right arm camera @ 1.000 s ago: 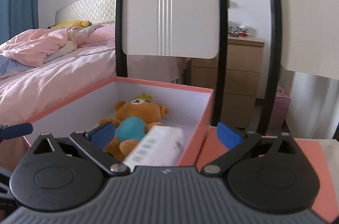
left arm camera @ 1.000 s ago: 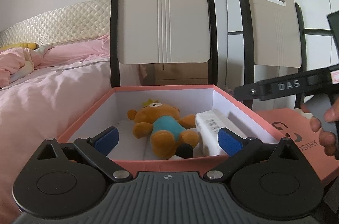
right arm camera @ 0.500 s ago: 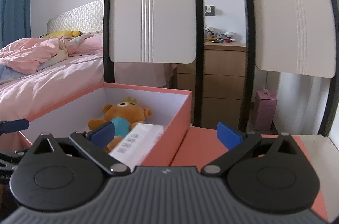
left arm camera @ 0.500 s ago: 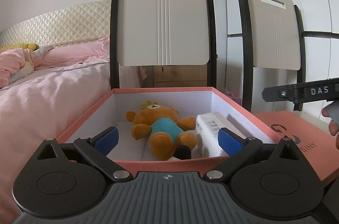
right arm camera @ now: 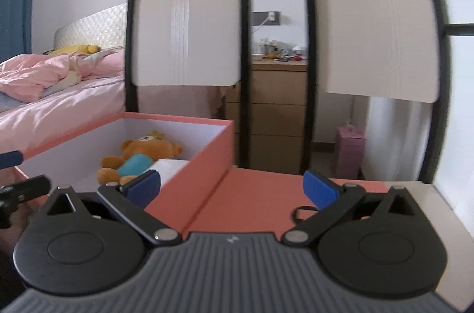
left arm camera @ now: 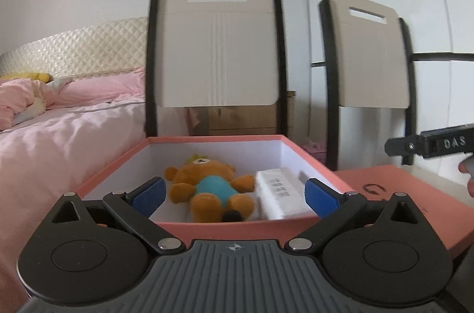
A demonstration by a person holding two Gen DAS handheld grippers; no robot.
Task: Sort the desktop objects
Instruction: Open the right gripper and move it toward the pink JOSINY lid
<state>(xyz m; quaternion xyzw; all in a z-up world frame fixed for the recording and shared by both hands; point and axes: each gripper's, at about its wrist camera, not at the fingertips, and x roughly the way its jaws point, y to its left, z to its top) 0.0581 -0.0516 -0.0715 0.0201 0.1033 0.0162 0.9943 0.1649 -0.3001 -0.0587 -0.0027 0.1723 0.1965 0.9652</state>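
The left hand-held gripper (left arm camera: 234,193) is wide open and holds nothing. It hangs low in the frame, just in front of the pink box (left arm camera: 213,227). The teddy bear (left arm camera: 211,190) lies in the middle of the box, and the white packet (left arm camera: 280,196) lies touching it on the right. The right hand-held gripper (right arm camera: 231,188) is wide open and empty too — a moment ago it pointed at the box, and now it has swung right, over the flat pink lid (right arm camera: 254,194) on the bench (right arm camera: 450,206). I think the toys are packed — the lid may be next, but it is not gripped yet.
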